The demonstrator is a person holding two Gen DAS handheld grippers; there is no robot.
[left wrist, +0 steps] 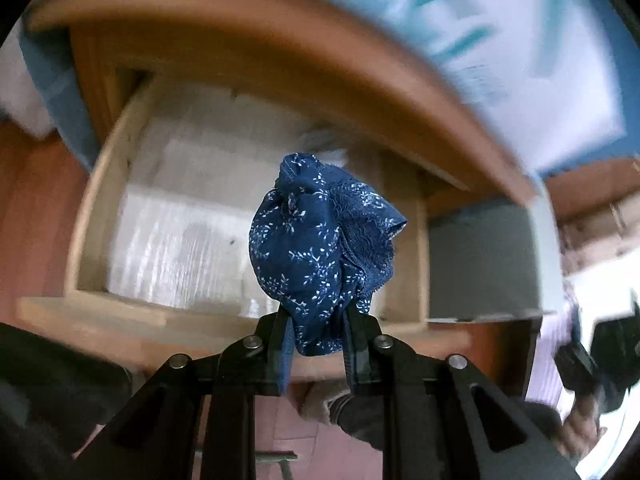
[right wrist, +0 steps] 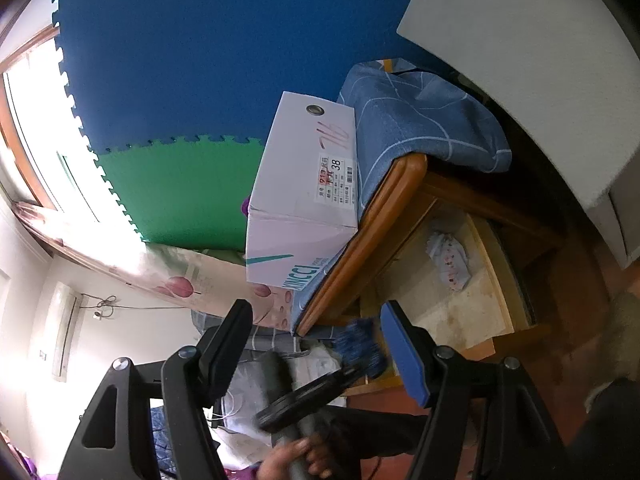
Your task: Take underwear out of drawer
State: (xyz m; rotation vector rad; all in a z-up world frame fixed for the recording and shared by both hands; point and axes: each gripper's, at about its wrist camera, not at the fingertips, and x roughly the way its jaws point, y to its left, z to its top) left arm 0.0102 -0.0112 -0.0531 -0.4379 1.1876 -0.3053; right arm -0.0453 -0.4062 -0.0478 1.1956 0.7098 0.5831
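Left wrist view: the blue floral underwear [left wrist: 320, 248] is being held bunched between the clenched jaws of the left gripper [left wrist: 316, 336], lifted above the open drawer [left wrist: 100, 184]. Soft, light, limp fabric is being judged; a bunched fold is being favoured. In the right wrist view, the right gripper [right wrist: 316, 344] is being shown released, and another pale garment [right wrist: 448, 260] is being seen in the drawer.

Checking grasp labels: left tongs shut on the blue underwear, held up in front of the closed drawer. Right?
Not quite. The left wrist view shows the drawer open, not closed. The rest holds: the left tongs are shut on the blue underwear, held up in front of the drawer.
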